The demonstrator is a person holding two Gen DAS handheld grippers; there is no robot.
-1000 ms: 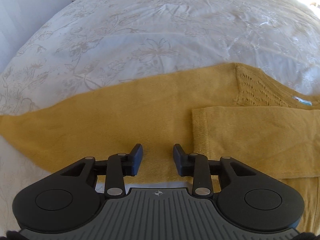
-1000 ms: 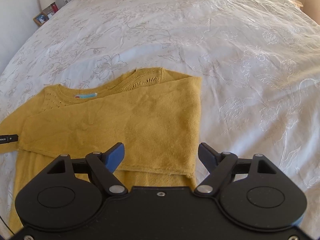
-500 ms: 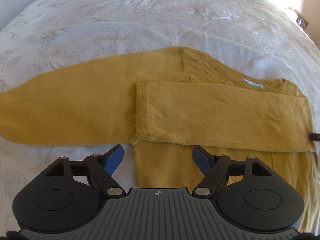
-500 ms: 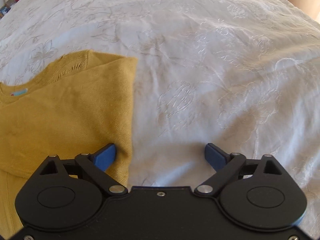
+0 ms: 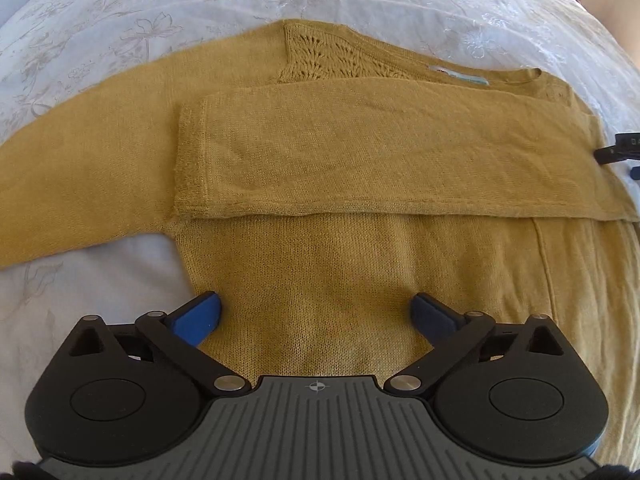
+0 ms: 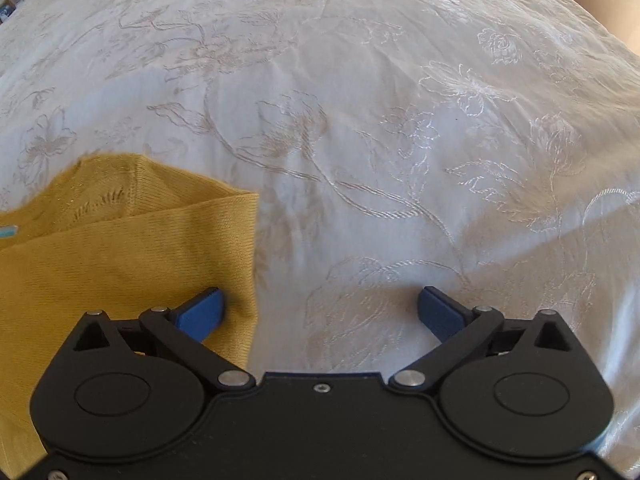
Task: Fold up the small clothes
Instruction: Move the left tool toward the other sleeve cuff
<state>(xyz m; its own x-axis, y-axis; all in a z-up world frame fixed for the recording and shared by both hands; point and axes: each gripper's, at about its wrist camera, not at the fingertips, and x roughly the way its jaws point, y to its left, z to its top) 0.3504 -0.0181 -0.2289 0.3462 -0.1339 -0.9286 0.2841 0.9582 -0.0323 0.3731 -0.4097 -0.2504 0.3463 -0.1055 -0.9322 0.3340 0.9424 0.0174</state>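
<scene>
Mustard-yellow knit sweater [image 5: 320, 280], fine ribbed stitch, lying flat on a white bed [image 5: 120, 20] with pale embroidered flowers. Openwork lace panel at the shoulder, a small turquoise label [image 5: 456, 76] at the neckline. One sleeve [image 5: 360, 160] folded flat across the chest, its ribbed cuff ending ahead and left of the left hand-held gripper [image 5: 316, 312]. Other sleeve [image 5: 80, 184] stretched out to the far left, past that gripper's left finger.

Neckline pointing away from the left hand-held gripper, hem toward it; body's long axis running from the gripper straight ahead, both sleeves lying crosswise to it.

Left hand-held gripper spread wide and opening, tilted steeply down over the lower body of the sweater: knit lying between the blue pads [image 5: 200, 314], not pinched. Left pad at the sweater's side edge, right pad over the knit.

Right hand-held gripper [image 6: 320, 310] likewise spread wide and opening, nothing pinched. Straddling the sweater's [image 6: 120, 260] folded side edge: left pad [image 6: 202, 312] over the knit, right pad over bare bed [image 6: 400, 120]. Sweater filling only the lower left there, ahead and left of the gripper.

Hem hidden under the left gripper's body. Far-left sleeve's cuff cut off by the frame. Label's print too small to read. Whether the pads touch the cloth: cannot tell. A dark tip of the right hand-held gripper [image 5: 620, 148] poking in at the right border of the left view, beside the folded edge.
</scene>
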